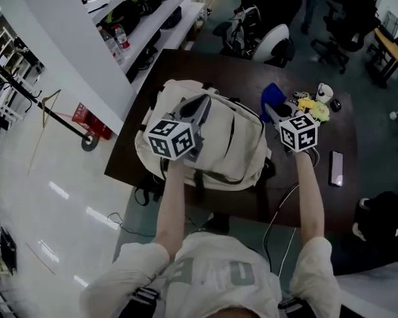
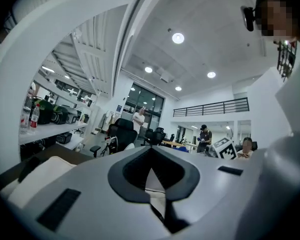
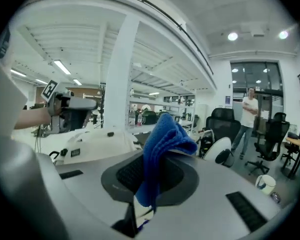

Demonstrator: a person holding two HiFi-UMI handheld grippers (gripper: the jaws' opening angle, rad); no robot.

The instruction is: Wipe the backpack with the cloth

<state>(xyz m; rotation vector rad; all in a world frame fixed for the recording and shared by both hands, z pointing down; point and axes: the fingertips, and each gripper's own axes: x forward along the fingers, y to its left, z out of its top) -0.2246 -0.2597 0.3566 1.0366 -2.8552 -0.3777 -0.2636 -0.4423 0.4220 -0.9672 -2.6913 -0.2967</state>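
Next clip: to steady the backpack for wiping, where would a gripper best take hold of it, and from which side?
The dark strap at the backpack's near edge, coming from above on the person's side. It lies flat on the table, and its broad top panel offers two jaws no edge; the strap probably does.

The backpack is cream-coloured with dark zips and straps. It lies flat on the dark table, filling most of its left half. The cloth is bright blue and fluffy, bunched into a fold and pinched between the right gripper's jaws, just beside the backpack's right edge.
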